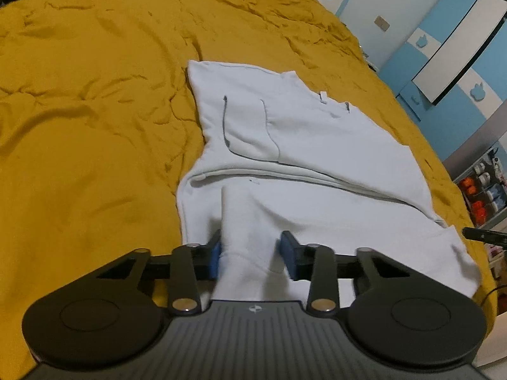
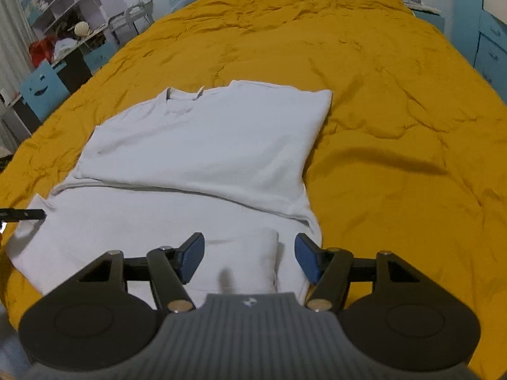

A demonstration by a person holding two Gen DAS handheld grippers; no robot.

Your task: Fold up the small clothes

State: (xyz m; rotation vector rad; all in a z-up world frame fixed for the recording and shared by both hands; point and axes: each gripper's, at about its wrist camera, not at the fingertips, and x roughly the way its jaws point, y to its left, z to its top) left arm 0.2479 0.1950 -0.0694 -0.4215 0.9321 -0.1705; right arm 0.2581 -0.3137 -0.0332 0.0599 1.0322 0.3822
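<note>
A white sweatshirt (image 1: 317,145) (image 2: 206,145) lies partly folded on a mustard-yellow bedspread (image 1: 79,110) (image 2: 396,126), its far half doubled over the near half. In the left wrist view my left gripper (image 1: 250,255) straddles a raised ridge of the white fabric; the left blue pad touches it, while a thin shadowed gap shows at the right pad. My right gripper (image 2: 250,258) stands open over the near hem, with a folded cuff between its blue pads (image 2: 191,255) and clear of both. Each view catches the other gripper's dark tip at its edge.
Blue-and-white cupboards (image 1: 450,57) stand off the bed's edge in the left wrist view. The right wrist view shows cluttered shelves (image 2: 63,6) and a blue box (image 2: 41,91) past the bed's other side. Wide stretches of wrinkled bedspread surround the garment.
</note>
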